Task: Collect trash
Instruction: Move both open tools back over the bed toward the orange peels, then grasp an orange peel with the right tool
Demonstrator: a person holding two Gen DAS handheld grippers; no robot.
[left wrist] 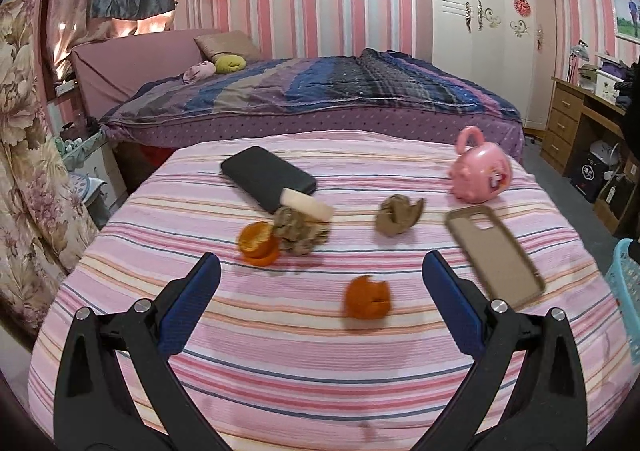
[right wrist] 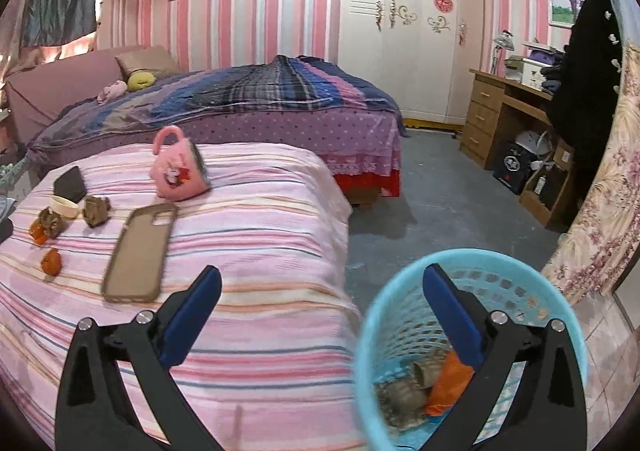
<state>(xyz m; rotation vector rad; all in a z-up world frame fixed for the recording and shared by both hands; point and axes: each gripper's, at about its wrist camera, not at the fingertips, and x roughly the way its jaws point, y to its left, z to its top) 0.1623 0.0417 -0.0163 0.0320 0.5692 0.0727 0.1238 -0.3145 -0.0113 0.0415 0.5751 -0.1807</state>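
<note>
Covering bed (left wrist: 280, 351): pink striped sheet; pink-striped walls (left wrist: 320, 11), white wardrobe (left wrist: 480, 31).

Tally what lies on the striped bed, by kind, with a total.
Orange peels: 2
Paper wads: 2
Phone: 1
Phone case: 1
Pink bag: 1
Cream cylinder: 1
Total: 8

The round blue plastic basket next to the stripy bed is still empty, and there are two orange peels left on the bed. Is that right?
Not quite. The round blue plastic basket is not empty: the right wrist view shows an orange scrap and crumpled brownish paper at its bottom. The rest holds: two orange peels lie on the pink striped bed.
</note>
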